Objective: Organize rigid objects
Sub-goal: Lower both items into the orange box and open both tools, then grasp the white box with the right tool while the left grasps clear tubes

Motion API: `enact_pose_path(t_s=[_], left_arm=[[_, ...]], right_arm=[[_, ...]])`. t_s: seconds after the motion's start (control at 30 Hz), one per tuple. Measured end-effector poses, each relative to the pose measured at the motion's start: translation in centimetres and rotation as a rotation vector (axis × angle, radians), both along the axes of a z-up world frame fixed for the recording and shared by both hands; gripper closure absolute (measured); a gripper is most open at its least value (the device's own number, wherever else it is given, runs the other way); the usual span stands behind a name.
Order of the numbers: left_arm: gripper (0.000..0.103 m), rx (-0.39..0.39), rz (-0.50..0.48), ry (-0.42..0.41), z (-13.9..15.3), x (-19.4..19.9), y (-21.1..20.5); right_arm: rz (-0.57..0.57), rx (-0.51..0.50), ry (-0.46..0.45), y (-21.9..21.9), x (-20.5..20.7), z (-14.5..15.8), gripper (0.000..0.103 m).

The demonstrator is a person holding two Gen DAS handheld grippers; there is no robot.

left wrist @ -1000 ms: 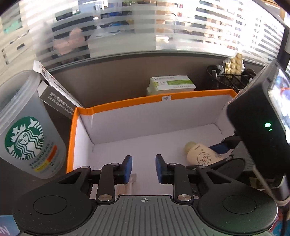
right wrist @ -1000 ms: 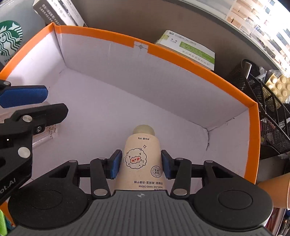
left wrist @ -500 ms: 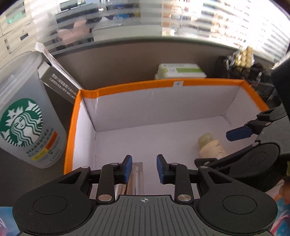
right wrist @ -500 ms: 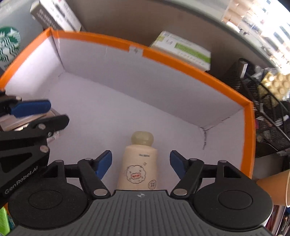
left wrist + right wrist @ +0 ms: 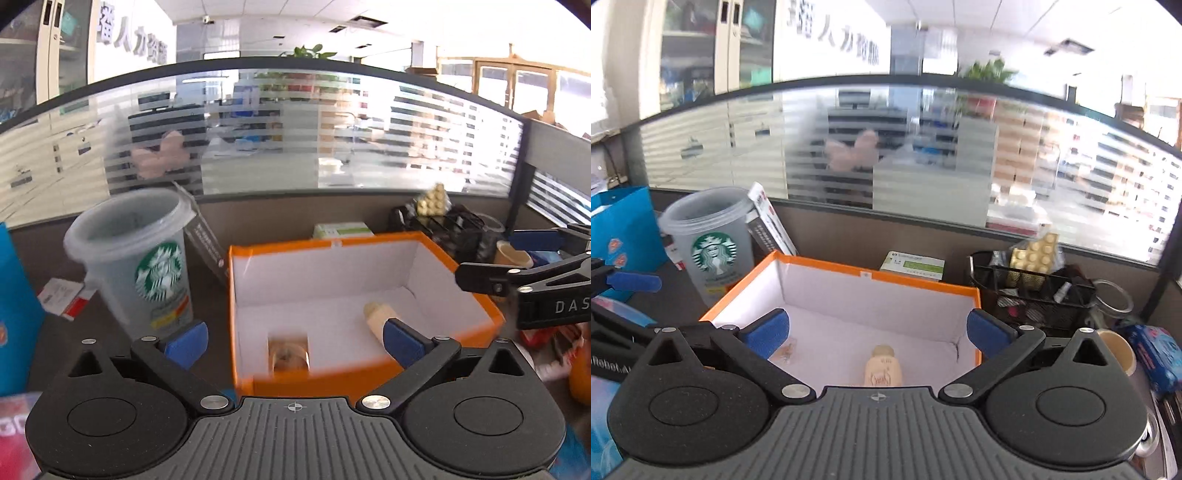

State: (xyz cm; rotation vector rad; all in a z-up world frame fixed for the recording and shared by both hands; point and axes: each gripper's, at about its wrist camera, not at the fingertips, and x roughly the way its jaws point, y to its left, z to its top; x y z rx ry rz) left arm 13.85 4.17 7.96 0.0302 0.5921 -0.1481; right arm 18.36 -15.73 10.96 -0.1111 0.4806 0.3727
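Note:
An orange box (image 5: 325, 242) (image 5: 879, 275) with a white inside stands on the desk. A cream hand-cream tube (image 5: 376, 314) (image 5: 882, 363) lies on its floor at the right. A small clear item (image 5: 288, 350) (image 5: 786, 350) lies at the floor's left front. My left gripper (image 5: 294, 343) (image 5: 631, 299) hangs in front of and above the box, its jaws opening wide with nothing gripped between them. My right gripper (image 5: 879, 334) (image 5: 495, 254) hovers over the box's near right side. Its jaws are opening too, holding nothing.
A clear Starbucks cup (image 5: 147, 266) (image 5: 709, 254) stands left of the box, with a blue bag (image 5: 620, 229) further left. Behind the box lie a green-and-white carton (image 5: 912, 264) and a black mesh organizer (image 5: 1034, 291). A paper cup (image 5: 1119, 350) is at the right.
Both grippers drew back and up out of the box and spread their jaws. The right one let go of the tube, which now lies on the box floor.

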Motion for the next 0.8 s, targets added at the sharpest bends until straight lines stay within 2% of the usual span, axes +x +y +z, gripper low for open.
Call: enact_pose_path(t_s=[0.07, 0.4, 0.53, 0.7, 0.8], left_arm=[[0.001, 0.006, -0.001, 0.001, -1.1, -1.6, 0.1], [0.001, -0.027, 0.039, 0.08, -6.4, -6.8, 1.6], [0.001, -0.046, 0.042, 0.085, -7.6, -9.0, 1.8], [0.001, -0.04, 0.038, 0.091, -8.7, -10.4, 1.0], [0.001, -0.046, -0.002, 0.09, -8.3, -10.5, -0.1]], right_arm=[[-0.009, 0.009, 0.0, -0.5, -2.0, -0.3, 0.0], [-0.113, 0.06, 0.104, -2.7, -7.8, -7.9, 0.0], [-0.117, 0.069, 0.113, -2.7, -9.8, -9.8, 0.0], [-0.178, -0.034, 0.065, -2.1, -11.8, -11.4, 0.0], [-0.185, -0.068, 0.062, -2.0, -13.0, -12.0, 0.0]])
